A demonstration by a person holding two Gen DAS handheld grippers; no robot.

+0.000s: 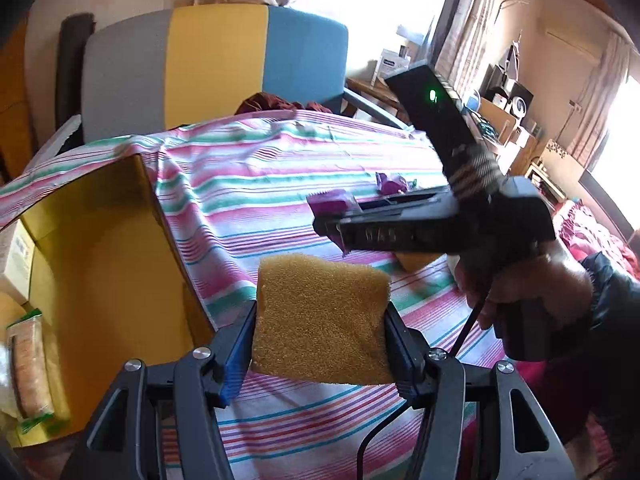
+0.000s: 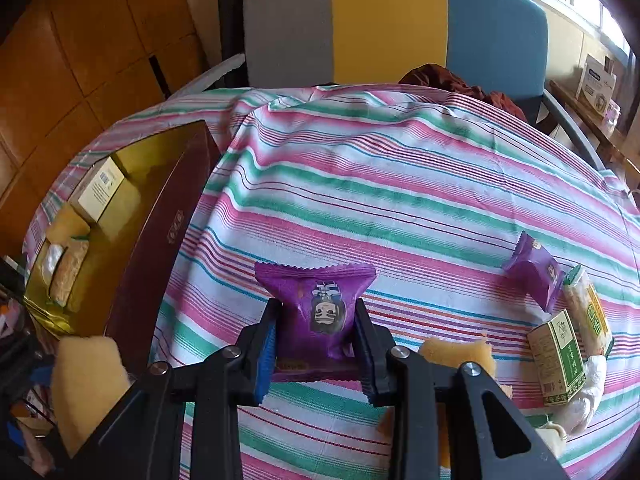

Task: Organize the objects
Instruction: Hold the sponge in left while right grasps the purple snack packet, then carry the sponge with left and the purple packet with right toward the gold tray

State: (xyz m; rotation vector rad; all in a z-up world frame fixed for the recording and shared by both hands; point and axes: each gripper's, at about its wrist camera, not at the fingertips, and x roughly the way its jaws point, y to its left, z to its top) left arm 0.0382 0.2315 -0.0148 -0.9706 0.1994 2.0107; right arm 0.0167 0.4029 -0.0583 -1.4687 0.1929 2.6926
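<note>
At the lower centre of the left wrist view, the left tongs [image 1: 320,344] were clenched on a yellow sponge [image 1: 322,320], held above the striped cloth [image 1: 248,184] on the counter. The open gold-lined box [image 1: 100,248] lay at the left of the frame, with a wrapped snack [image 1: 28,368] already inside. To the right, the right tongs [image 1: 340,226] gripped a purple packet [image 1: 330,205], with a hand [image 1: 528,292] on their handle.

In the right wrist view, those tongs [image 2: 316,344] pinched the purple snack packet [image 2: 320,308] at bottom centre. The box [image 2: 132,216] sat at the left. A second purple packet [image 2: 536,272], a green carton [image 2: 558,360], a long wrapped snack [image 2: 588,312] and another sponge [image 2: 456,354] remained at the right.

Both loads seemed bound for the box; arriving together, the tongs could collide, or the soft sponge could spring free if squeezed unevenly. The slick packet might slip.

The cloth was wrinkled. A grey, yellow and blue chair [image 2: 392,24] stood behind, in a cluttered, sunlit room.
</note>
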